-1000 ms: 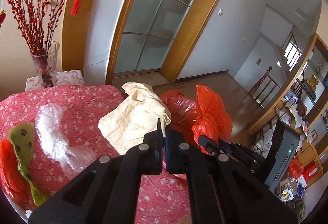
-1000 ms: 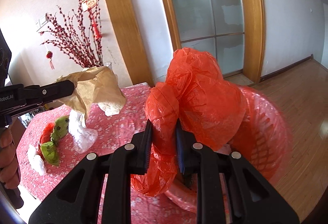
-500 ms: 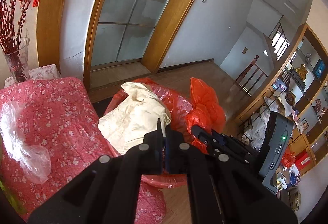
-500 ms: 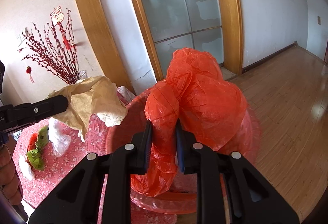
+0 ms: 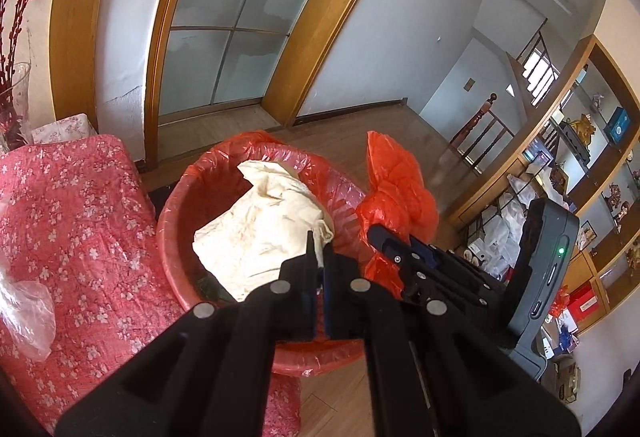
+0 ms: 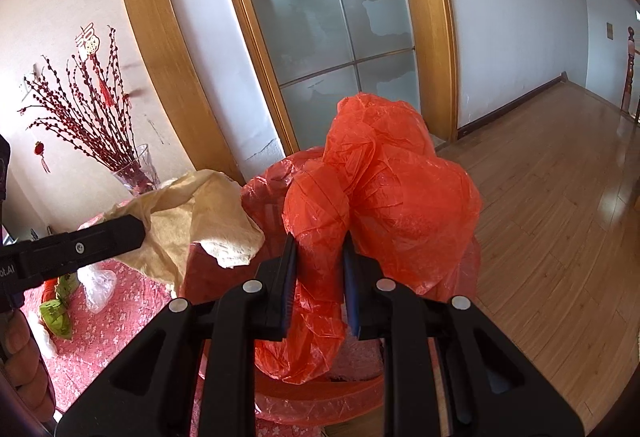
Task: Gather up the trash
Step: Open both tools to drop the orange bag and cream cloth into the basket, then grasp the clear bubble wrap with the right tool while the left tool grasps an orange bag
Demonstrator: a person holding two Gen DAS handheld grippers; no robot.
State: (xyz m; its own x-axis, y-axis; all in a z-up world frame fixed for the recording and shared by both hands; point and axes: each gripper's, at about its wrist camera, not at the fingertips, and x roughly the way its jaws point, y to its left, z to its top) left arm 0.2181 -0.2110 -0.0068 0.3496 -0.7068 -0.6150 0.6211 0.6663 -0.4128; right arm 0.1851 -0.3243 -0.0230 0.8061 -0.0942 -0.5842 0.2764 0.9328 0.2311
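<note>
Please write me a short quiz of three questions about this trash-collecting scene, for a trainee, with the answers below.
1. True or false: the left hand-held gripper holds the crumpled beige paper above the red bin.
2. The right hand-held gripper is shut on: A) clear plastic, B) the orange plastic bag, C) a vase.
3. What still lies on the red flowered tablecloth in the left wrist view?

Key: 1 true; 2 B; 3 a clear plastic bag.

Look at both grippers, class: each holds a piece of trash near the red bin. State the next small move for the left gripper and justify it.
Probably open the left gripper and let go. It is shut on the crumpled beige paper, which hangs right over the mouth of the red lined bin, so it should drop inside. The right gripper, shut on the orange plastic bag, can follow.
</note>
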